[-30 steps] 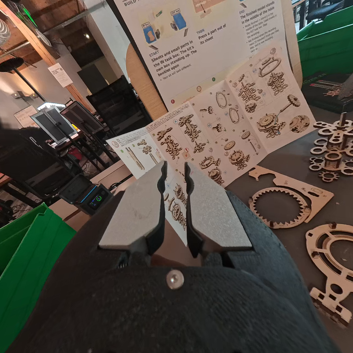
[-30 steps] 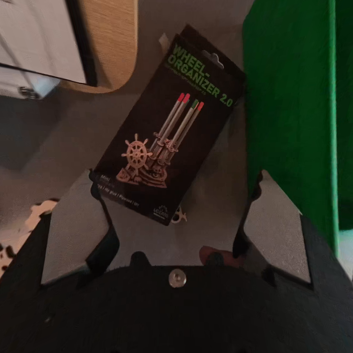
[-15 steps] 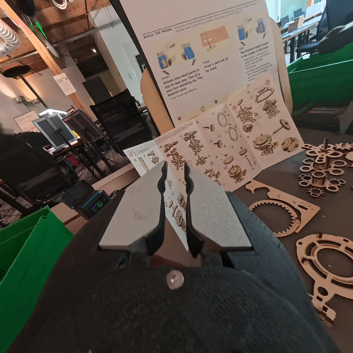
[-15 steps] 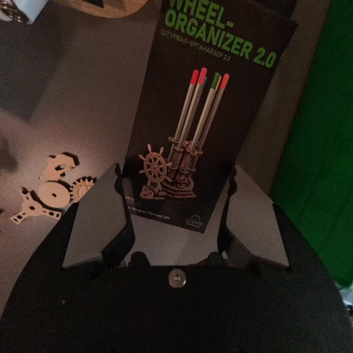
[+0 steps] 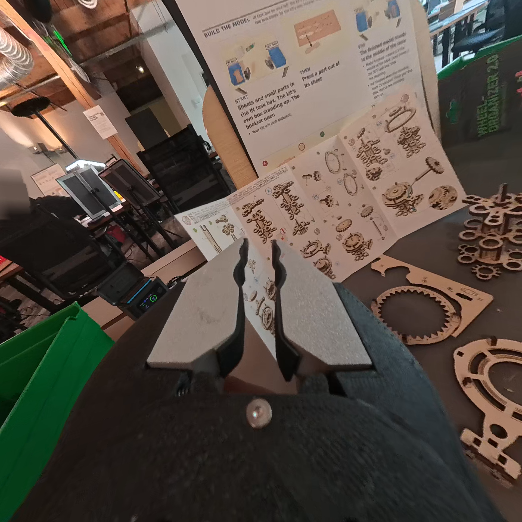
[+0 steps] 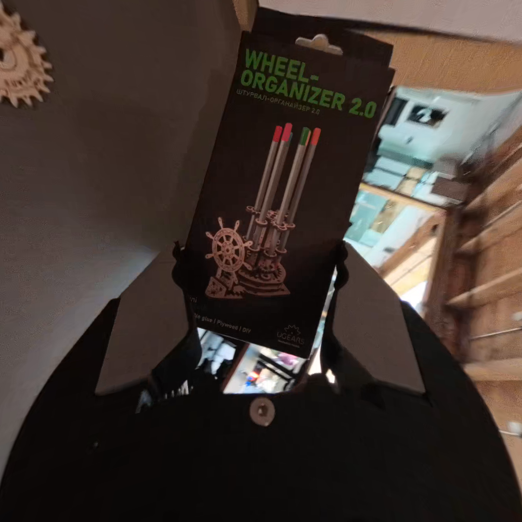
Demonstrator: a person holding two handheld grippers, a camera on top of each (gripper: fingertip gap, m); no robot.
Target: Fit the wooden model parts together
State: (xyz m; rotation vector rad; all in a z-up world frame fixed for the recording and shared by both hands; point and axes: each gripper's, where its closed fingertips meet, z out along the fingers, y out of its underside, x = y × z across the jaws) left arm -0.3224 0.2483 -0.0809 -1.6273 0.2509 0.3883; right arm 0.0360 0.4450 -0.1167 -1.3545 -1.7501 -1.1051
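Dark grey tabletop (image 5: 423, 248), workshop room behind with wooden beams and desks.

Left gripper (image 5: 258, 248): grey fingers nearly together, a narrow gap between the tips, nothing held, raised above the table's near edge.

Right gripper (image 6: 258, 251): fingers clamped on the two long edges of a tall black cardboard kit box (image 6: 285, 180) with green lettering, lifted and tilted.

Wooden parts: tiered plywood ring-holder assembly (image 5: 491, 234) upright at far right; flat plywood sheet with toothed ring cut-out (image 5: 429, 302) in front of it; round plywood base frame (image 5: 491, 395) nearest, lying flat.

White unfolded instruction booklet (image 5: 353, 203) propped against a white instruction board (image 5: 305, 84).

Green plastic bin (image 5: 36, 381), left.

Pale toothed gear (image 6: 21, 73), right wrist view, on the table.
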